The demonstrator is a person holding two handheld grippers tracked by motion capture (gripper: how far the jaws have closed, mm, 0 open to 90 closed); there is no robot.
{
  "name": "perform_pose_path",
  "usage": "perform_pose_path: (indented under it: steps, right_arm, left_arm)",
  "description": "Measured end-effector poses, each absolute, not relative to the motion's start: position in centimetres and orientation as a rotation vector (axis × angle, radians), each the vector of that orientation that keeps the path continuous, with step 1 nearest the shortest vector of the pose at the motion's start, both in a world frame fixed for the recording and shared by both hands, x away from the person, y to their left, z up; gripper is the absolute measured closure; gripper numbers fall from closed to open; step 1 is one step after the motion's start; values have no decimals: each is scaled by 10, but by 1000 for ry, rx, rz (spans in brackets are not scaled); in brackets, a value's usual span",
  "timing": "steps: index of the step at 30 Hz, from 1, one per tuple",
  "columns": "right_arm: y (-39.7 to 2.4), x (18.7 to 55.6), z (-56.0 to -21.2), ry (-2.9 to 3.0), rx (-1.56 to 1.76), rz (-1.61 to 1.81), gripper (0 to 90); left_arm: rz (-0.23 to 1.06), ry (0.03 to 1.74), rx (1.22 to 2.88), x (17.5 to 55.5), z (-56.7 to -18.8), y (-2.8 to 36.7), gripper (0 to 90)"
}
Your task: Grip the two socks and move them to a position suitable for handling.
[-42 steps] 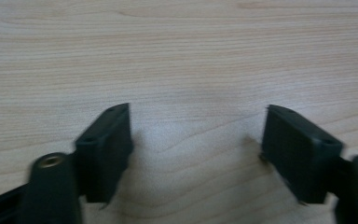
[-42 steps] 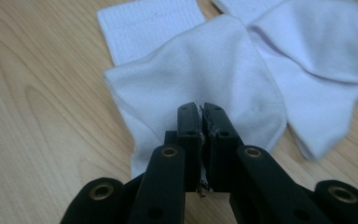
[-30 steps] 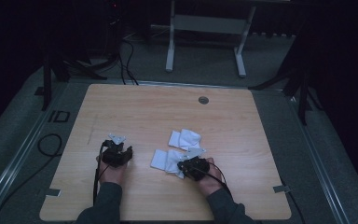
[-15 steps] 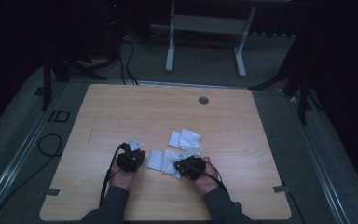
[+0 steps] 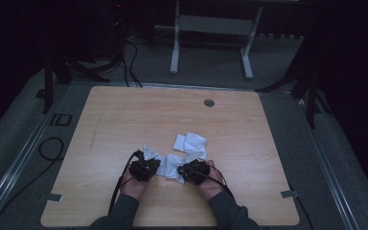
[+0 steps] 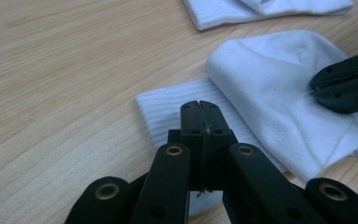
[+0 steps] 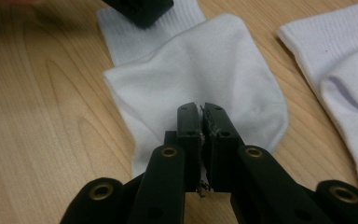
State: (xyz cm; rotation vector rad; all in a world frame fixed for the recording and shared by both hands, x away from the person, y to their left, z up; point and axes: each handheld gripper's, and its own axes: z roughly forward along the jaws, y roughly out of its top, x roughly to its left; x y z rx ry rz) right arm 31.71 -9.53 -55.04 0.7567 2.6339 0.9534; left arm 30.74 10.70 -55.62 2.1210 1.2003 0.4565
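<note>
A white sock (image 5: 171,164) lies folded on the wooden table (image 5: 124,120) between my two grippers. My left gripper (image 5: 157,166) comes in from the left, and its jaws (image 6: 199,112) are shut on the sock's ribbed cuff (image 6: 163,109). From the right, my right gripper (image 5: 182,168) holds the sock's folded smooth part (image 7: 205,70), with white fabric pinched between its shut jaws (image 7: 201,114). The right gripper's tip (image 6: 345,84) rests on that fold in the left gripper view. The left gripper (image 7: 140,9) sits on the cuff in the right gripper view.
A second white sock (image 5: 190,142) lies just beyond the first, also seen as the far sock (image 6: 261,7) and the neighbouring sock (image 7: 340,60). A round grommet (image 5: 209,102) sits near the table's far edge. Cables trail from both grippers towards the near edge.
My left gripper has moved right across the table to the near sock's cuff. The right gripper has stayed on the sock.
</note>
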Motion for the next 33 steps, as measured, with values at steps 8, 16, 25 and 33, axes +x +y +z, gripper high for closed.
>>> perform_pose_path:
  steps: [8, 16, 25, 33]
  right_arm:
    - [-109, 331, -529, 2584, 810, 983, 767]
    - [-120, 344, -526, 2555, 913, 960, 690]
    - [-113, 355, -544, 2613, 1020, 991, 713]
    - [-118, 343, -538, 2596, 973, 983, 879]
  left_arm:
    - [450, 1217, 2110, 309, -557, 107, 895]
    - [478, 1211, 2111, 308, -558, 105, 896]
    - [498, 1201, 2124, 307, -558, 104, 896]
    - [502, 1202, 2115, 307, -558, 104, 896]
